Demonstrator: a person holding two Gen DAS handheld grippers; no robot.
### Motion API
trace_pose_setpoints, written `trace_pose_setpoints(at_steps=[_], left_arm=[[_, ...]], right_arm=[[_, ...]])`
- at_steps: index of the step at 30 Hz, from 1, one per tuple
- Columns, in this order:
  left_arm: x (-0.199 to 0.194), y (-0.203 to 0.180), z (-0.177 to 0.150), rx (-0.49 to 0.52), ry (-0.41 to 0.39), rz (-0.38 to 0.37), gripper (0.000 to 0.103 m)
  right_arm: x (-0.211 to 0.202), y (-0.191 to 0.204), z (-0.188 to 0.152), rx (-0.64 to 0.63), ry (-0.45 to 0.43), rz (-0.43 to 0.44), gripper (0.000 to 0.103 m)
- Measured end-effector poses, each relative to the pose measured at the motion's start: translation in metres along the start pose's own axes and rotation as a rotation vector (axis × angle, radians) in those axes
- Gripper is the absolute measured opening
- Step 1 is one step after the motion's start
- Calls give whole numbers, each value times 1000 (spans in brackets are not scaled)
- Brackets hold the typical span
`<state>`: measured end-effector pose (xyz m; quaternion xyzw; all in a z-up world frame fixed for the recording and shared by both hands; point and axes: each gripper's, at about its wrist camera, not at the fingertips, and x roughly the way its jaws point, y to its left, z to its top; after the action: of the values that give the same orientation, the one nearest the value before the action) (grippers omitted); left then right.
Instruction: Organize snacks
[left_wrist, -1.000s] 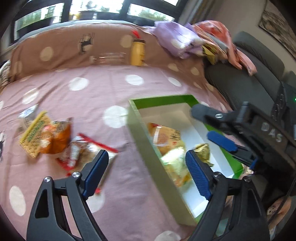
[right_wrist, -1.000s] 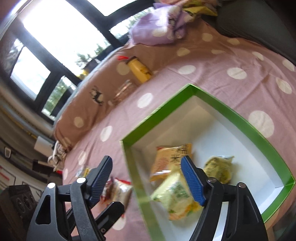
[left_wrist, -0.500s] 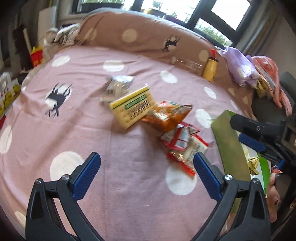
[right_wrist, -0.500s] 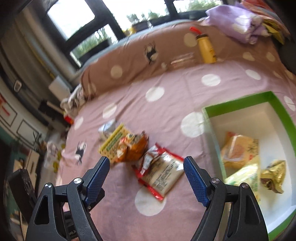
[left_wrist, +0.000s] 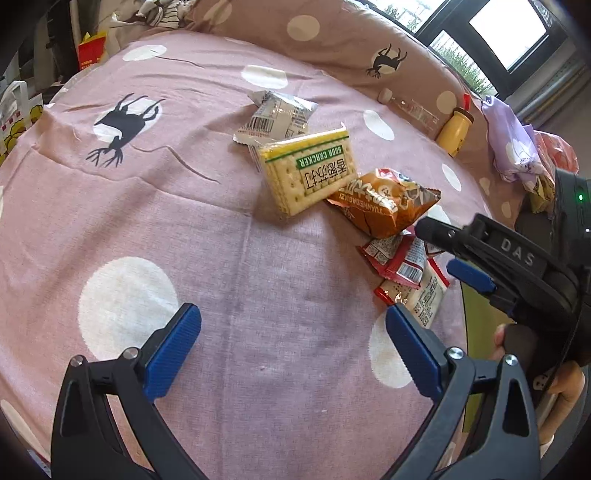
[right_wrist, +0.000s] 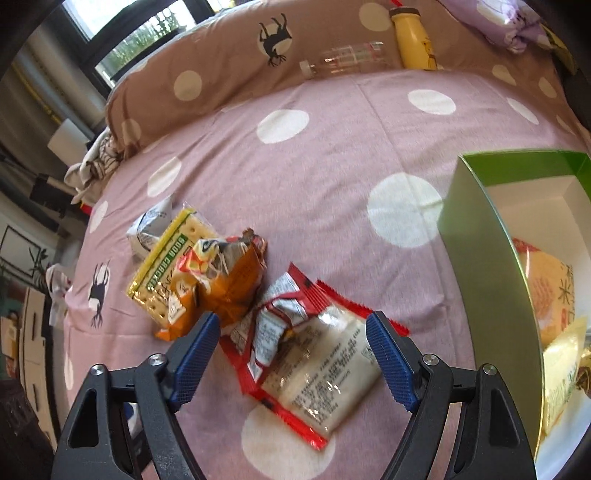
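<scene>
Right wrist view — what's under the right gripper (right_wrist: 291, 345)?
— Jaws apart over a red pack (right_wrist: 317, 365); orange bag (right_wrist: 221, 284) at ten o'clock, green box (right_wrist: 480, 229) at three.
— And the left gripper (left_wrist: 293, 338)?
— Spread wide, holding nothing, above the pink sheet (left_wrist: 184, 221); crackers (left_wrist: 308, 171) at twelve.
</scene>
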<state>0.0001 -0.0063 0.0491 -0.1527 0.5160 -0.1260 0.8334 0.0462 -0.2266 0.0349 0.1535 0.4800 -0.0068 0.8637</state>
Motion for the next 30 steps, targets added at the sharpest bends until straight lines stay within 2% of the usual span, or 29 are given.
trace_pose_setpoints(at_steps=[2, 4, 7, 10, 13, 17, 21, 23, 25, 28, 30], left_arm=[[2, 0, 0, 5, 8, 7, 100], [4, 0, 1, 2, 10, 13, 100], [2, 8, 3, -30, 7, 12, 100], [0, 20, 5, -73, 10, 11, 100], [-5, 31, 8, -113, 3, 6, 100], [-13, 45, 10, -160, -10, -10, 100], [-17, 52, 11, -183, -4, -24, 100], [-19, 54, 11, -185, -6, -23, 100], [-20, 54, 10, -188, -8, -24, 100], [-18, 54, 10, -190, -1, -26, 100], [-18, 51, 9, -182, 2, -30, 100]], right_arm=[[4, 4, 0, -9, 7, 1, 66], [11, 7, 0, -13, 32, 10, 59], [16, 11, -3, -29, 33, -9, 43], [9, 9, -6, -18, 30, 41, 27], [-1, 13, -14, -37, 41, 101, 26], [-9, 27, -31, -126, 78, 146, 26], [-5, 47, -38, -202, 149, 270, 26], [-3, 58, -41, -236, 168, 302, 25], [0, 66, -44, -270, 177, 282, 25], [0, 63, -46, -268, 164, 167, 25], [-4, 57, -43, -256, 153, 130, 25]])
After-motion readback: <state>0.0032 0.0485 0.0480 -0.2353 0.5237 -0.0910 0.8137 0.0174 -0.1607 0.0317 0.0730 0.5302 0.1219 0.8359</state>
